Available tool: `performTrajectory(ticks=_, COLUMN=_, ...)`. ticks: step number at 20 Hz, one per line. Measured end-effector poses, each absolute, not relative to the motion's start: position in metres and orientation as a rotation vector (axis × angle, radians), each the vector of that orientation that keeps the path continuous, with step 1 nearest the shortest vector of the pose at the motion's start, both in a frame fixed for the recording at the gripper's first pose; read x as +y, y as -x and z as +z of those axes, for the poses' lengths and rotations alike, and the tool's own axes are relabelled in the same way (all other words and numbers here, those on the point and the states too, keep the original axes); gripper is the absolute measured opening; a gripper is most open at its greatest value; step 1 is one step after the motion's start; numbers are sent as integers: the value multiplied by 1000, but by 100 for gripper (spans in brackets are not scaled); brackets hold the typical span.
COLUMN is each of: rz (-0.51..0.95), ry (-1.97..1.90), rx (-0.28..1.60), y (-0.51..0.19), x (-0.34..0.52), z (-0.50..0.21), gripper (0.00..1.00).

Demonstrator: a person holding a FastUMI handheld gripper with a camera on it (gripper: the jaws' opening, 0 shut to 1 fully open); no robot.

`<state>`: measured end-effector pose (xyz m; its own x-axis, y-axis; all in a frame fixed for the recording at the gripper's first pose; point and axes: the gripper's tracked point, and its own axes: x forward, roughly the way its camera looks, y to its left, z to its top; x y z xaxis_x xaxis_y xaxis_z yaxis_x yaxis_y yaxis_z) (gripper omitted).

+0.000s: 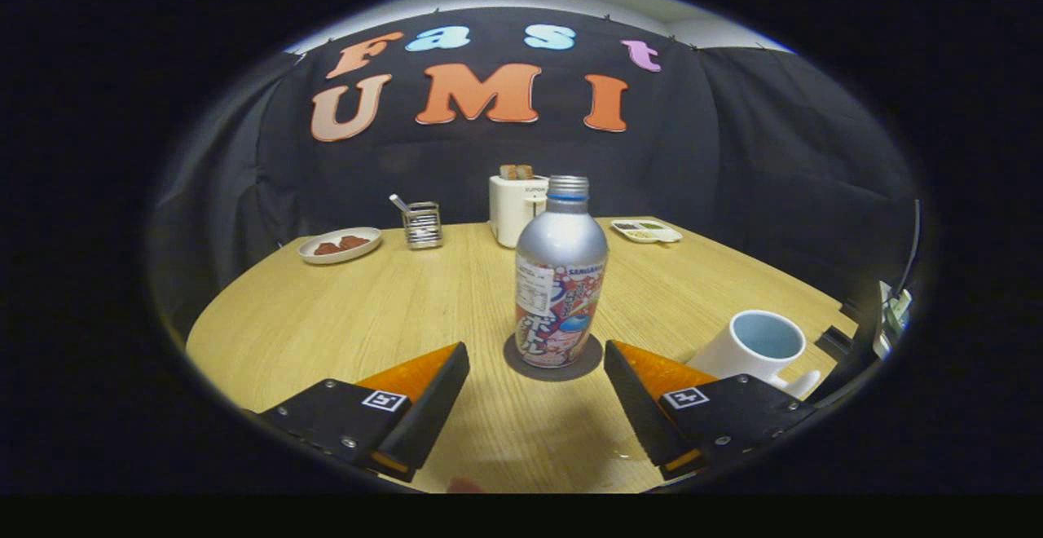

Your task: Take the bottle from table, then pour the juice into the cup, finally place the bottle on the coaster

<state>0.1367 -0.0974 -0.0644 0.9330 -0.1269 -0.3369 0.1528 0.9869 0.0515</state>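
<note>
Bottle point(561, 277) stands upright on coaster point(552, 359), cap off (threaded neck bare), at 12 o'clock just ahead of the gripper point(536, 359). Table point(326, 318) under it all. Toaster point(515, 208) behind the bottle near 11 o'clock, bread in the slots. Cup point(758, 349) at 2 o'clock, just beyond the right finger, upright. Plate point(339, 244) at 10 o'clock, rack point(422, 224) beside it. Small tray point(646, 231) near 1 o'clock. Jaws spread wide, holding nothing; bottle clear of both fingers.
</note>
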Motion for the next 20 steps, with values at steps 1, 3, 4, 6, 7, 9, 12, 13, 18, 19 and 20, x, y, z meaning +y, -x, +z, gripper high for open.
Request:
performTrajectory(ticks=1, rz=-113, ry=-126, rx=305, y=-127, x=-84, z=-58, gripper=98)
performTrajectory(ticks=3, rz=-35, ry=-164, rx=238, y=-109, x=-53, z=-41, gripper=98)
performTrajectory(ticks=4, rz=-6, ry=-145, rx=210, y=-99, x=-41, z=-35, gripper=97)
performTrajectory(ticks=6, rz=20, ry=-104, rx=183, y=-79, x=-23, z=-26, gripper=97)
performTrajectory(ticks=7, rz=39, ry=-99, rx=174, y=-69, x=-13, z=-20, gripper=98)
performTrajectory(ticks=9, rz=80, ry=-99, rx=151, y=-52, x=5, z=-11, gripper=98)
performTrajectory(ticks=12, rz=147, ry=-60, rx=92, y=-34, x=21, z=7, gripper=98)
performTrajectory(ticks=13, rz=153, ry=-55, rx=73, y=-32, x=20, z=10, gripper=98)
performTrajectory(ticks=18, rz=115, ry=-12, rx=109, y=-33, x=2, z=-5, gripper=98)
performTrajectory(ticks=19, rz=117, ry=-5, rx=105, y=-34, x=1, z=-3, gripper=98)
performTrajectory(ticks=20, rz=118, ry=3, rx=100, y=-35, x=1, z=-3, gripper=98)
